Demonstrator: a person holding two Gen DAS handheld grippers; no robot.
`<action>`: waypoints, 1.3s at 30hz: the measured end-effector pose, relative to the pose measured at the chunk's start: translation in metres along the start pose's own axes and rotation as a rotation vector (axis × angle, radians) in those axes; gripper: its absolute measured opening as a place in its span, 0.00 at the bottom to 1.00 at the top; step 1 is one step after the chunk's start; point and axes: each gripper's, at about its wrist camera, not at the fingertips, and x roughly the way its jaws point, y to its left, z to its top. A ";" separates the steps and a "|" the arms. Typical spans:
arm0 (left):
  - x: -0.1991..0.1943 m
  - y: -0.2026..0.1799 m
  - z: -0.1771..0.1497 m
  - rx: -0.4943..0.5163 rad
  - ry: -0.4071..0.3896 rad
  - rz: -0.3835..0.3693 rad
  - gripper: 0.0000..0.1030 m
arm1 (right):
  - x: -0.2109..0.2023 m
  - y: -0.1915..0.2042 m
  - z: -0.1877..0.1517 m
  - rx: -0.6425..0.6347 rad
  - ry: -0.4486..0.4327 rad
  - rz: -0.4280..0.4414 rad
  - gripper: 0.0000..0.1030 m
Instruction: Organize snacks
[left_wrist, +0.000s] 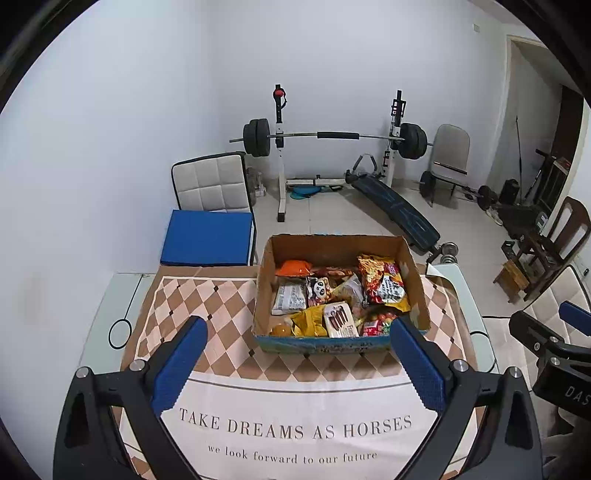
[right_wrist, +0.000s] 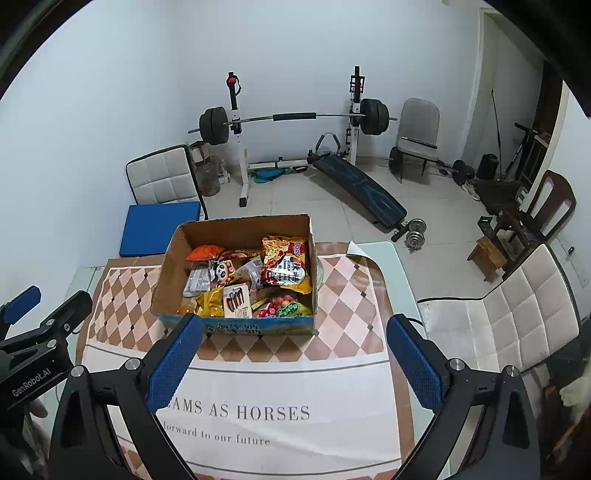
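Snacks are seen heaped in cardboard box on desk; left tool & right tool both held wide, empty (packed already or awaiting sorting, can't be told).

A pale glass counter carries a diamond-patterned cloth printed with words near its front edge. On the cloth, toward the counter's far edge, sits an open cardboard box filled with snack packets.
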 end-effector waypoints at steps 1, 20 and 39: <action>0.002 0.000 0.001 0.001 0.006 -0.002 0.98 | 0.002 0.000 0.001 0.000 -0.003 -0.003 0.99; 0.013 -0.009 0.000 0.025 0.032 -0.013 0.99 | 0.017 -0.002 0.001 -0.016 0.016 -0.010 0.99; 0.006 -0.007 0.007 -0.002 0.002 0.007 0.99 | 0.013 -0.005 0.006 -0.021 0.001 -0.010 0.99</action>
